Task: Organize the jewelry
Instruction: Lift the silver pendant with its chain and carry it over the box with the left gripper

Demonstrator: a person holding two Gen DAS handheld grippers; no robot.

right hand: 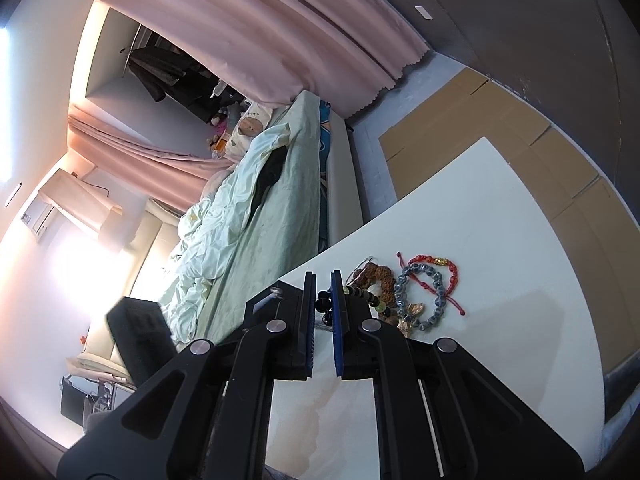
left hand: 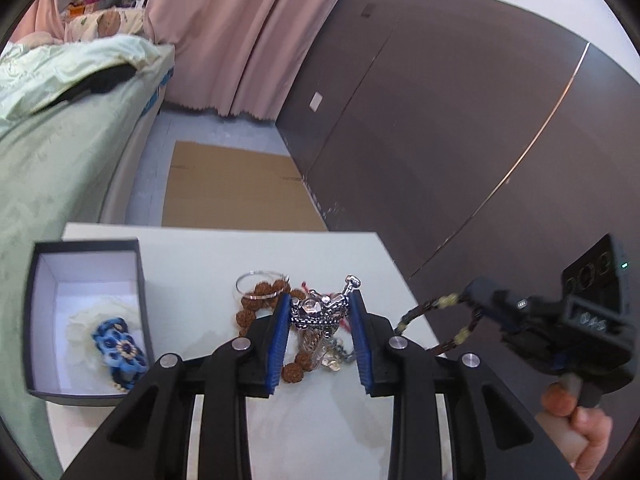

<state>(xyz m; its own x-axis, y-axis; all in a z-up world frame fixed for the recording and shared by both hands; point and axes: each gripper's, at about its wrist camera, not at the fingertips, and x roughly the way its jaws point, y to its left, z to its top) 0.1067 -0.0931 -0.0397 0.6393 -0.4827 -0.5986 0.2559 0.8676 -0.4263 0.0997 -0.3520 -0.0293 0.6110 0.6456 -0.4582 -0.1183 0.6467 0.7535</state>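
White table (left hand: 224, 256) fills the bottom of both views, beside a green bed. At the middle, the left gripper (left hand: 320, 320) is clamped on a chunky silver bracelet (left hand: 316, 310), likely to carry it to the dark open box (left hand: 86, 246) at lower left. The right gripper (right hand: 323, 304) is clenched on a dark beaded bracelet (right hand: 326, 312).

Silver bracelet (left hand: 320, 310) bunched, lifted — dark beaded bracelet (left hand: 440, 320) dangling beside it.
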